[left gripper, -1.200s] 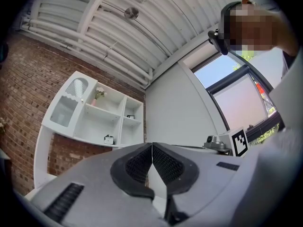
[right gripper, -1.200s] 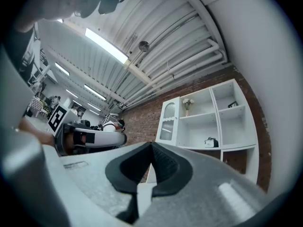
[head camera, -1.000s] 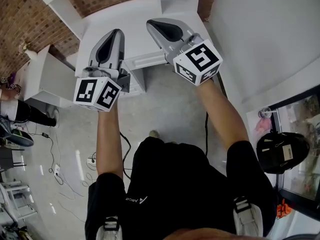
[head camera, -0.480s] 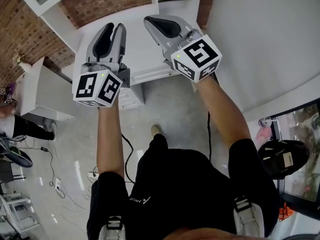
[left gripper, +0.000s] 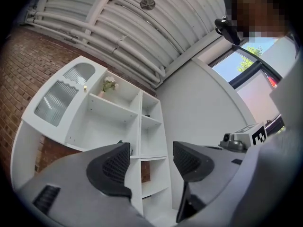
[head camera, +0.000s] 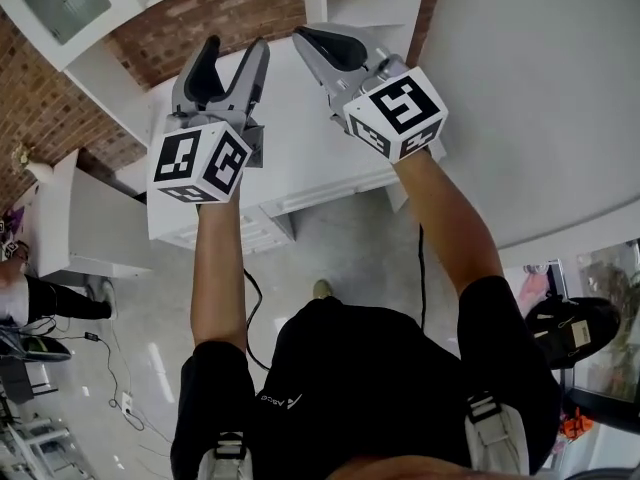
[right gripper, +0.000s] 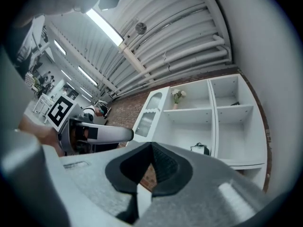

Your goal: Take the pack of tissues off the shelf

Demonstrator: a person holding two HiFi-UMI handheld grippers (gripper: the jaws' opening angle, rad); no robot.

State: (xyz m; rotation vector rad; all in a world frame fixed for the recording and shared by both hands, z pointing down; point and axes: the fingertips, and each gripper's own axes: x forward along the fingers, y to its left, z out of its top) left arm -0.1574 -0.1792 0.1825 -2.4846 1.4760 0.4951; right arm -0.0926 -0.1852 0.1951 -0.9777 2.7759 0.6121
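Note:
A white shelf unit (right gripper: pixel 208 115) (left gripper: pixel 118 117) (head camera: pixel 300 138) stands against a brick wall. On its middle shelf sits a small white pack with a dark top (right gripper: pixel 200 148), apparently the tissues. The left gripper view hides that pack behind a jaw. My left gripper (head camera: pixel 237 53) (left gripper: pixel 151 167) is held up toward the shelves, well short of them. Its jaws are opening and nothing is between them. My right gripper (head camera: pixel 305 36) (right gripper: pixel 152 167) hangs beside it, shut and empty, also away from the shelf.
A vase of pale flowers (right gripper: pixel 177 97) (left gripper: pixel 109 85) stands on an upper shelf. A glass-fronted cabinet door (left gripper: pixel 59 98) is at the unit's left. A plain white wall (head camera: pixel 540 88) runs along the right. Cables (head camera: pixel 110 388) lie on the floor at the left.
The left jaws have gone from shut to spread apart. Both grippers have risen and moved forward toward the shelf unit, and the head view has tilted up with them.

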